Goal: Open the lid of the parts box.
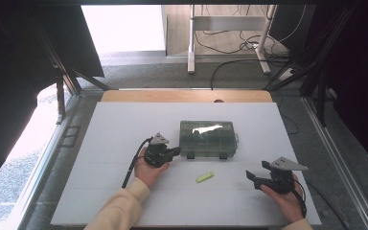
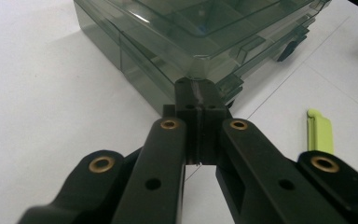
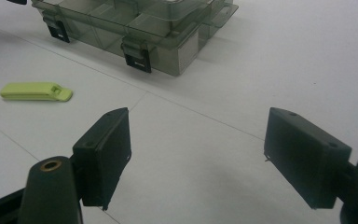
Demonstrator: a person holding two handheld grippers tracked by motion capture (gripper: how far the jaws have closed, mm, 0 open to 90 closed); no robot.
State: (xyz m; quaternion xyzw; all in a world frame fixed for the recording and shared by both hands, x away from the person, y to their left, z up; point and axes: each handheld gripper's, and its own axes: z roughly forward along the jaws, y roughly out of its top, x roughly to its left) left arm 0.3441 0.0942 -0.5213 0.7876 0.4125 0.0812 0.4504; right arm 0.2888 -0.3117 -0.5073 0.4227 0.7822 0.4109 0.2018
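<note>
A clear, dark-tinted compartment box (image 1: pixel 207 138) with its lid down lies in the middle of the white board. My left gripper (image 1: pixel 177 152) is at the box's front left corner. In the left gripper view its jaws (image 2: pixel 196 95) are shut together, tips right at the rim of the box (image 2: pixel 168 42); I see nothing between them. A small yellow-green plastic piece (image 1: pixel 205 177) lies flat in front of the box. My right gripper (image 1: pixel 258 170) rests near the front right of the board, open and holding nothing (image 3: pixel 198 149), facing the box (image 3: pixel 135 28) and the yellow-green piece (image 3: pixel 35 91).
Two black latches (image 3: pixel 137 61) hang on the box's front wall. The white board (image 1: pixel 124 124) covers a wooden table whose far edge (image 1: pixel 187 96) shows behind it. Dark frame posts (image 1: pixel 60 96) stand at both sides, and cables (image 1: pixel 235 48) lie on the floor beyond.
</note>
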